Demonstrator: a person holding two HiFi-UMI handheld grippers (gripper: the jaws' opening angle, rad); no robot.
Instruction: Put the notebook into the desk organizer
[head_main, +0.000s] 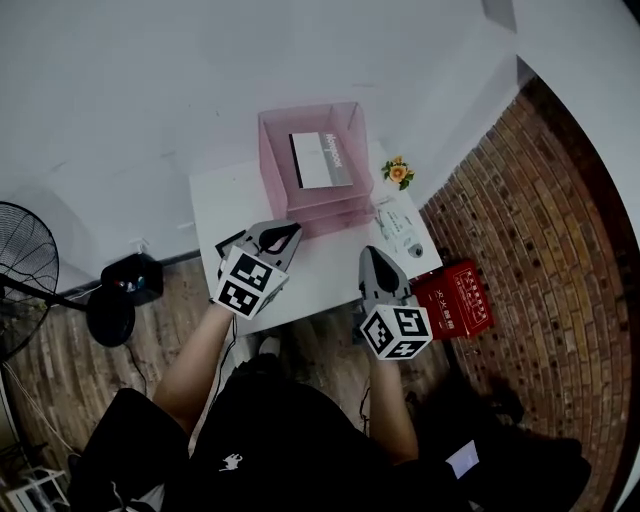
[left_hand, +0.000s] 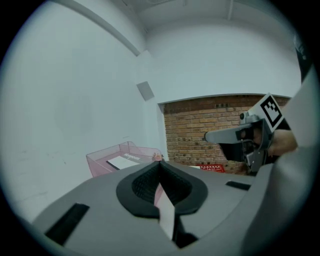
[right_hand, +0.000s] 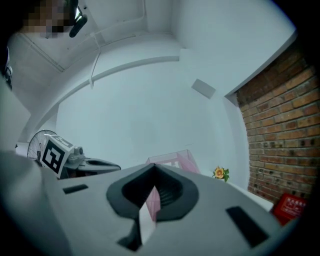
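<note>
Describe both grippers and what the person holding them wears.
The left gripper and right gripper match: smooth grey shells tapering to a point, black ribbed fingers, each carrying a white cube with black square markers. The person wears black clothes, forearms uncovered.

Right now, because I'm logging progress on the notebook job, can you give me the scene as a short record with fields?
notebook: lying flat inside the desk organizer
desk organizer: pink, see-through, at the far side of the white table
left tongs: shut, empty, over the table's near part
right tongs: shut, empty, near the table's front edge
flower: on the table, right of the organizer
red box: on the floor, right of the table
task: looks done
</note>
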